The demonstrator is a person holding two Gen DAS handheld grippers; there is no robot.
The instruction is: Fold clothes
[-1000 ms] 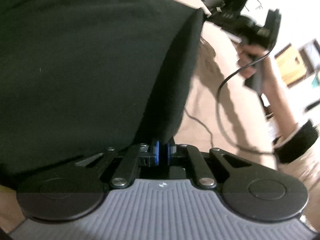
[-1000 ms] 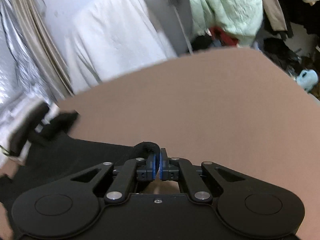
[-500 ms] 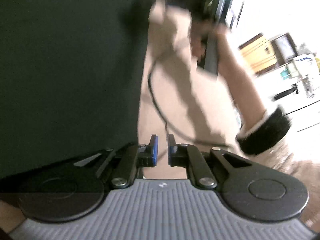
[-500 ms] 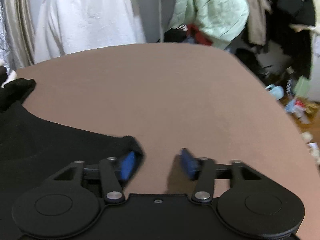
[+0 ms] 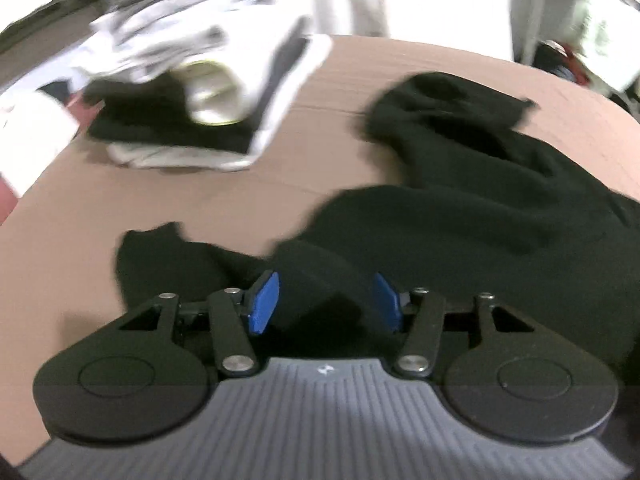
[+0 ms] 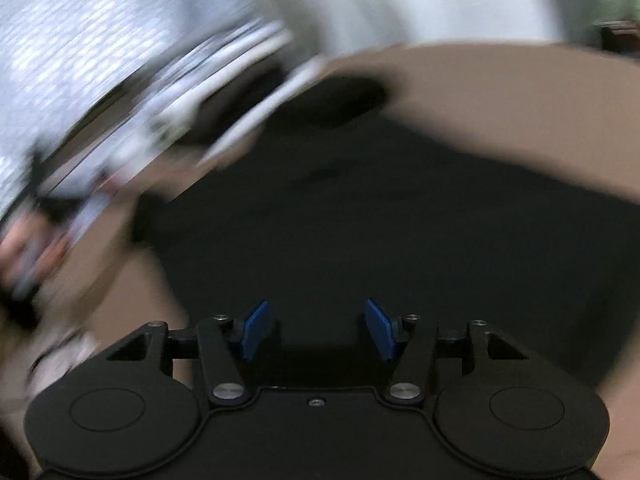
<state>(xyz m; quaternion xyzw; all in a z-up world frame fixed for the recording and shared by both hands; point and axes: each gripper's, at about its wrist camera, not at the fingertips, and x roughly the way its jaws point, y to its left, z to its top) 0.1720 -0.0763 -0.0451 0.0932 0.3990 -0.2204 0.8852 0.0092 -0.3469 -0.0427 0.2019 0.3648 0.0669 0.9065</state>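
Both grippers hang over a rumpled black fabric garment (image 5: 480, 224) spread on the tan tabletop (image 5: 120, 200). The left gripper (image 5: 326, 300) has its jaws opening, blue pads clear of the dark cloth beneath. The right gripper (image 6: 316, 330) stands wide, gripping nothing. Farther back lies a blurred stack of folded white and black clothes (image 5: 192, 100).

Rumpled black garment (image 5: 480, 216) on brown tabletop (image 5: 160, 200)
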